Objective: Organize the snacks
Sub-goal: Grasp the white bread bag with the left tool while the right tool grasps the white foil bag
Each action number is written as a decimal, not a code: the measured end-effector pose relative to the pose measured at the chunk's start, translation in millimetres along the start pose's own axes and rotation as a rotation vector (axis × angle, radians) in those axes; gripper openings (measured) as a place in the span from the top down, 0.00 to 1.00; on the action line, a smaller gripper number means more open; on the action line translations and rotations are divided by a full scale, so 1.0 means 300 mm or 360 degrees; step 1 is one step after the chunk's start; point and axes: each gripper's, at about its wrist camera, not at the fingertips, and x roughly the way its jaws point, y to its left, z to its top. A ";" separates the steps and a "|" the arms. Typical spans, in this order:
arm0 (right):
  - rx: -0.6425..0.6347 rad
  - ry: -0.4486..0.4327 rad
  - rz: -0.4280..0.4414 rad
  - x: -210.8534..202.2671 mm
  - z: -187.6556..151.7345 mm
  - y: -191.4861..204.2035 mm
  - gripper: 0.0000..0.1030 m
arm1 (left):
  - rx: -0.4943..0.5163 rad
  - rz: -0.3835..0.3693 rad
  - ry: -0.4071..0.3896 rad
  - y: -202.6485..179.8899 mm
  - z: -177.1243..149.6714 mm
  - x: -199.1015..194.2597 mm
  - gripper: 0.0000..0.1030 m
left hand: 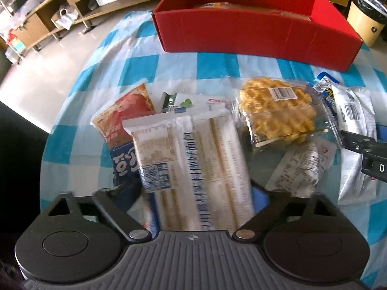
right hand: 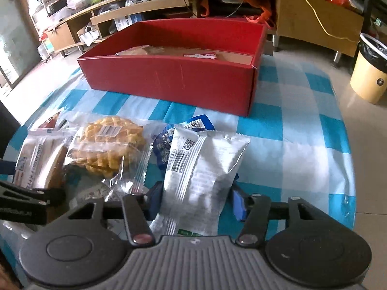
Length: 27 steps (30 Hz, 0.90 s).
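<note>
Left claw (left hand: 196,188) clamped on long white sandwich pack (left hand: 193,164); right claw (right hand: 196,200) clamped on silver-white snack bag (right hand: 200,171). Both packs at near edge of checkered desk (right hand: 290,125). Waffle pack (right hand: 108,145) between them. Red box (right hand: 174,82) at far side, 2 packets inside.

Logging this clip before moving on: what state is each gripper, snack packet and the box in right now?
Left gripper: jaws around the long white bread packet, grip unclear.
Right gripper: jaws around the silver-white foil packet, grip unclear.
Clear-wrapped yellow waffle: sealed, lying on the checked cloth.
Red cardboard box: open-topped, already holding packets.
</note>
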 end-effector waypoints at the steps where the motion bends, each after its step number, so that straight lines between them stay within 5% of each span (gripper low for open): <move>1: 0.0010 0.0002 0.0015 -0.003 0.000 -0.007 0.57 | -0.0009 -0.0009 0.0001 0.004 0.003 -0.008 0.22; 9: 0.0050 -0.0078 0.0118 -0.110 -0.018 -0.029 0.60 | -0.0021 -0.0118 -0.0035 0.004 -0.043 -0.093 0.25; 18: -0.0098 0.0029 0.0084 -0.073 -0.108 0.047 0.59 | 0.0141 0.0033 -0.0040 -0.063 -0.108 -0.036 0.20; 24: -0.0152 0.0048 0.0048 -0.059 -0.116 0.065 0.40 | 0.0149 0.0099 -0.0031 -0.064 -0.107 -0.004 0.06; 27: -0.0206 0.0030 0.0000 -0.057 -0.123 0.086 0.39 | 0.0154 0.0100 -0.0037 -0.062 -0.103 -0.004 0.06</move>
